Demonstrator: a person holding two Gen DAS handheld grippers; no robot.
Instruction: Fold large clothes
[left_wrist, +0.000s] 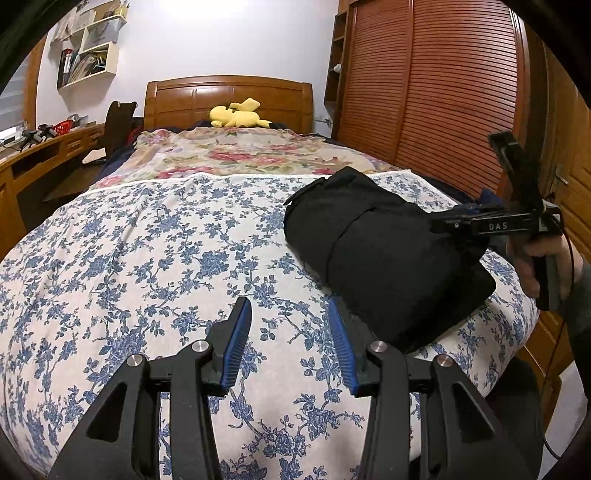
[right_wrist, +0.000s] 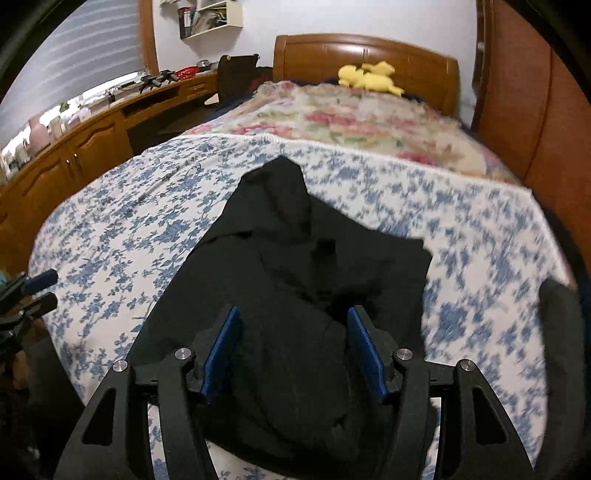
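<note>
Folded black garment (left_wrist: 384, 254), lying right of centre on the blue-floral bedspread (left_wrist: 147, 258). Right gripper (right_wrist: 291, 350) above it, jaws apart; contact with the cloth is unclear through blur. Left gripper (left_wrist: 290, 343), lower centre, released and empty over the spread.

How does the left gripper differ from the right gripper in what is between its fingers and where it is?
The left gripper has only the blue-flowered sheet between its fingers; the right gripper has the black garment between its fingers. The left gripper is beside the garment; the right gripper is over it. Both have blue pads and stand open.
</note>
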